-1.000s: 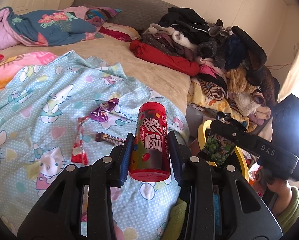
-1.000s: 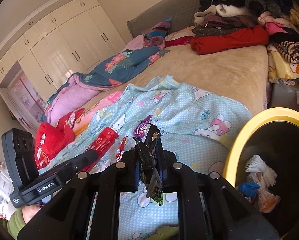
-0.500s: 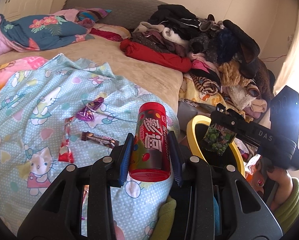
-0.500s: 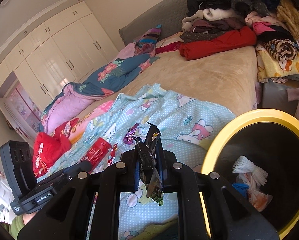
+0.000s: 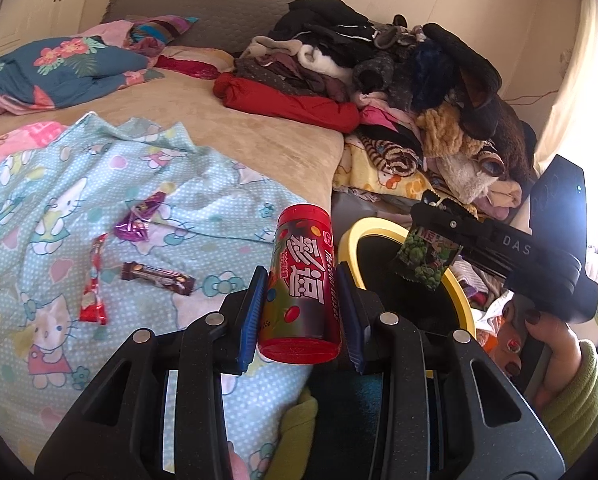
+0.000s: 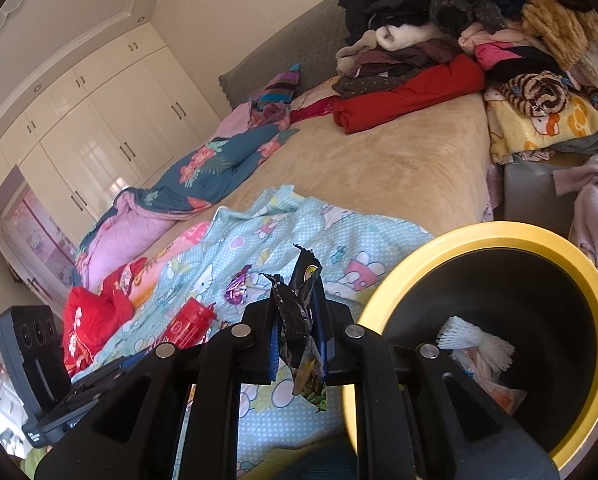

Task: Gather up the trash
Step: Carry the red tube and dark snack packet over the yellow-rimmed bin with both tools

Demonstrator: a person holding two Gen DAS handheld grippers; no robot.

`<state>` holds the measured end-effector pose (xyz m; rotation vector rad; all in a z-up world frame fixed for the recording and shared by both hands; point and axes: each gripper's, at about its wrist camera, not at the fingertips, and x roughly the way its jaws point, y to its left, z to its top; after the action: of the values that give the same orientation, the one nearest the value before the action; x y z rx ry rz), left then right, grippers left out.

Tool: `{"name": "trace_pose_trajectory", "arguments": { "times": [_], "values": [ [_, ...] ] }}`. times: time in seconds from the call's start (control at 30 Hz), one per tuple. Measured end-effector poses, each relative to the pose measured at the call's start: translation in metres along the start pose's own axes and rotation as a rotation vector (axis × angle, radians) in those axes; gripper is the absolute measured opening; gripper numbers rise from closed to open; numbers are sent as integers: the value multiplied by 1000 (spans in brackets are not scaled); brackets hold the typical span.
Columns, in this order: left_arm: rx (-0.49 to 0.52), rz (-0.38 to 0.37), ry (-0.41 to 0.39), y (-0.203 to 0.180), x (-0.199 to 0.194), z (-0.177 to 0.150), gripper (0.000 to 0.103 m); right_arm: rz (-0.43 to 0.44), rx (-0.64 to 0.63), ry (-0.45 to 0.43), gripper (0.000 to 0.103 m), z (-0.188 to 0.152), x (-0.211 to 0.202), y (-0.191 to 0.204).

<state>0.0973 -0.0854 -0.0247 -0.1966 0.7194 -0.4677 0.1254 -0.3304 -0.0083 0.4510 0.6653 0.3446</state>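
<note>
My left gripper (image 5: 301, 280) is shut on a red candy can (image 5: 303, 284), held above the bed's edge next to the yellow-rimmed black bin (image 5: 349, 236). My right gripper (image 6: 297, 316) is shut on a crumpled dark snack wrapper (image 6: 299, 320), left of the bin's rim (image 6: 499, 236); in the left wrist view the wrapper (image 5: 427, 260) hangs over the bin. Three wrappers lie on the blue Hello Kitty sheet: purple (image 5: 139, 220), red (image 5: 93, 296) and brown (image 5: 159, 278). The can also shows in the right wrist view (image 6: 187, 324).
The bin holds white foam netting (image 6: 475, 340) and other trash. A large pile of clothes (image 5: 399, 80) fills the bed's far right. A blue floral quilt (image 5: 59, 68) and pillows lie at the head. White wardrobes (image 6: 99, 140) stand behind.
Both grippers have moved right toward the bin with their loads. The bin now shows larger and nearer in both views. The wrappers on the sheet have not moved.
</note>
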Motion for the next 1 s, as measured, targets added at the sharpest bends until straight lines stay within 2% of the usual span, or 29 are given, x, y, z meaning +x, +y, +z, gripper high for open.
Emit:
{"name": "trace_pose_trajectory", "arguments": {
  "times": [0.37,1.0],
  "values": [
    [50,-36,26,-33,19,-4,28,-38,63,-48,13,7,-22,-36],
    [146,-81,76,-82,52,-14,28,-152,133,-96,13,6,-43,-93]
  ]
}}
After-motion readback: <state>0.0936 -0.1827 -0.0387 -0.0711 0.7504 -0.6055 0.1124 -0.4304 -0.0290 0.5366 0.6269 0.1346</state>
